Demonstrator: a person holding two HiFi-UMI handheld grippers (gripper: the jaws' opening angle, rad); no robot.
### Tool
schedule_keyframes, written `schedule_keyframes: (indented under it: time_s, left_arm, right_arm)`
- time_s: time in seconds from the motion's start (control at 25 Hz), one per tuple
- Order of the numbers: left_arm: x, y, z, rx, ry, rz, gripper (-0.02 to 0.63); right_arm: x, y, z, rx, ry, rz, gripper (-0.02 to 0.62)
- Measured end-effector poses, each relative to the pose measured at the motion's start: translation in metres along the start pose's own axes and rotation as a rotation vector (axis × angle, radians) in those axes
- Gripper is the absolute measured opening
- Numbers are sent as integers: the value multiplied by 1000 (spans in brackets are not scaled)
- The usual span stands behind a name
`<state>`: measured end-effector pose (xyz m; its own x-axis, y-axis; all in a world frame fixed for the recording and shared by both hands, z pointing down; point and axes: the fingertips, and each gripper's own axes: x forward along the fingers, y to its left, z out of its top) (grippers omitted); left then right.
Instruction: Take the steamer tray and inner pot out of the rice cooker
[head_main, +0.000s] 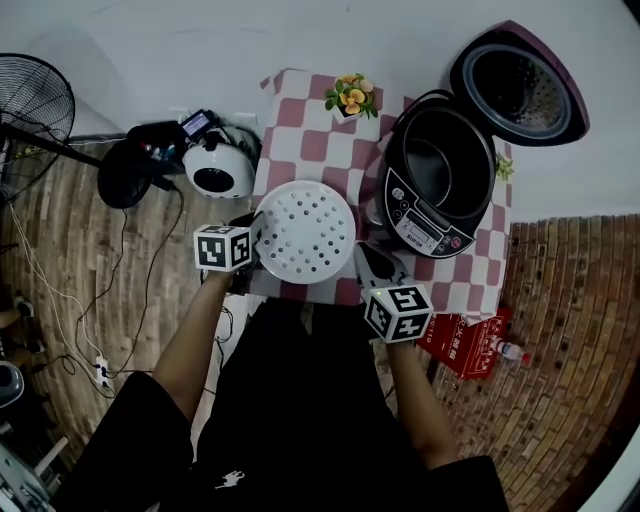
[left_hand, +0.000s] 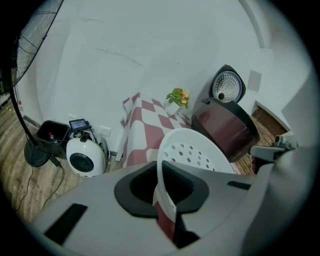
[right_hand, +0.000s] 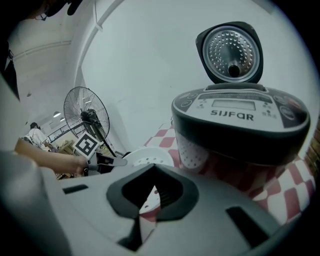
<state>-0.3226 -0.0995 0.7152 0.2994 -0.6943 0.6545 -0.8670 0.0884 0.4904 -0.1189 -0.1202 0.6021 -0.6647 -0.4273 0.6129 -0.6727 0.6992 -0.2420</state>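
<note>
1. While the steamer tray hangs from a single pinch on its rim, out of the rice cooker and over the left part of the checked surface, the main risk is judged to be rotation; a one-sided hold on a thin edge lets the far side droop, and the tray could slip or swing out of the grip.
2. Whether the tray's underside touches the surface cannot be told; if it is released while above it, the tray may tip off the near edge, which lies close beneath.
3. The inner pot sits in the cooker, whose lid stands open; lifting the pot by one side of its rim risks tilting and jamming it against the cooker wall; the small flower pot just beside the cooker could be knocked on the way out.
4. Left claw: jaws closed onto the tray's left rim; the white edge runs between them in the left gripper view; nothing else is gripped.
5. Right claw: jaws almost together, with a thin slit remaining; only checked cloth shows through it, so it holds nothing; it lies near the cooker's front and just beside the tray's right edge; contact with either cannot be determined.
</note>
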Motion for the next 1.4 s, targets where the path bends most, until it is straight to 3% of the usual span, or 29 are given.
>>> schedule_keyframes:
  time_s: [0.28, 0.64, 0.8, 0.88, 1.12, 1.4]
  left_arm:
    - [6, -4, 0, -8, -3, -7, 38]
    - [6, -2, 1, -88, -31, -32, 53]
    - [4, -2, 2, -113, -45, -35, 96]
    - [-1, -5, 6, -101, -54, -37, 131]
    - [-21, -12, 20, -70, -94, -27, 141]
    - [-56, -43, 52, 75, -169, -16, 149]
  right_arm:
    - [0, -2, -3, 5, 2, -4, 2]
    - [-1, -1, 0, 0, -6, 0, 2]
    - [-2, 1, 5, -12, -17, 6, 2]
    - [-3, 1, 10, -18, -29, 10, 2]
    - [-5, 7, 28, -43, -68, 38, 2]
    - [-19, 22, 61, -80, -148, 90, 2]
